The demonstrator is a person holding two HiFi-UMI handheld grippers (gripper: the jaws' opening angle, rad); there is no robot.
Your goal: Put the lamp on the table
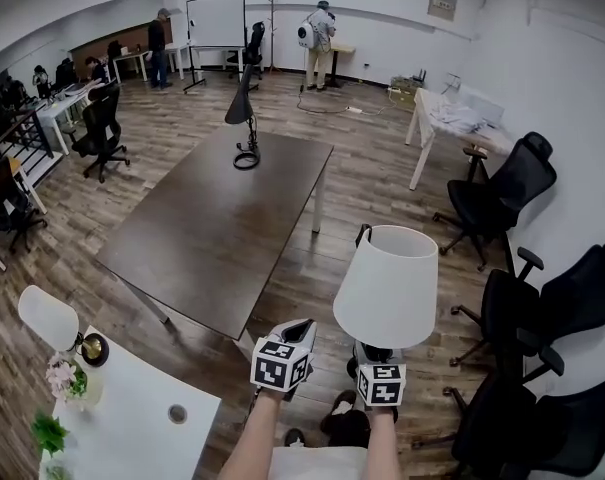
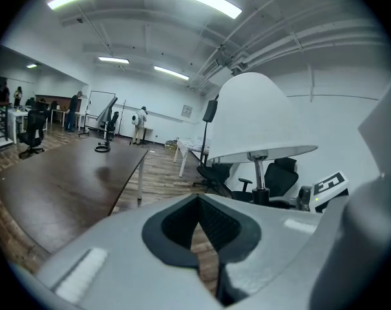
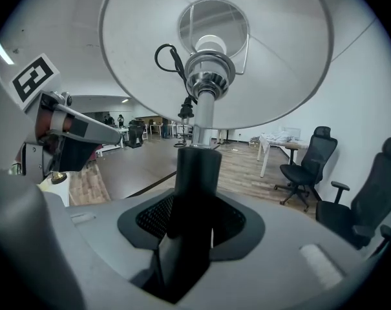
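Note:
The lamp [image 1: 392, 286] has a white cone shade and a black stem. My right gripper [image 1: 377, 353] is shut on that stem and holds the lamp upright above the wooden floor, just off the near corner of the dark brown table [image 1: 222, 223]. In the right gripper view the black stem [image 3: 196, 176] runs up between the jaws of my right gripper [image 3: 192, 237] to the bulb socket under the shade [image 3: 279, 57]. My left gripper [image 1: 298, 332] hovers beside the lamp with its jaws shut and nothing in them. The left gripper view shows my left gripper [image 2: 198, 237], with the shade [image 2: 260, 118] to its right.
A black desk lamp [image 1: 244, 118] stands at the brown table's far end. A white table [image 1: 132, 418] at lower left carries a small white lamp [image 1: 50, 318] and flowers [image 1: 64, 378]. Black office chairs [image 1: 527, 318] line the right wall. People stand far back.

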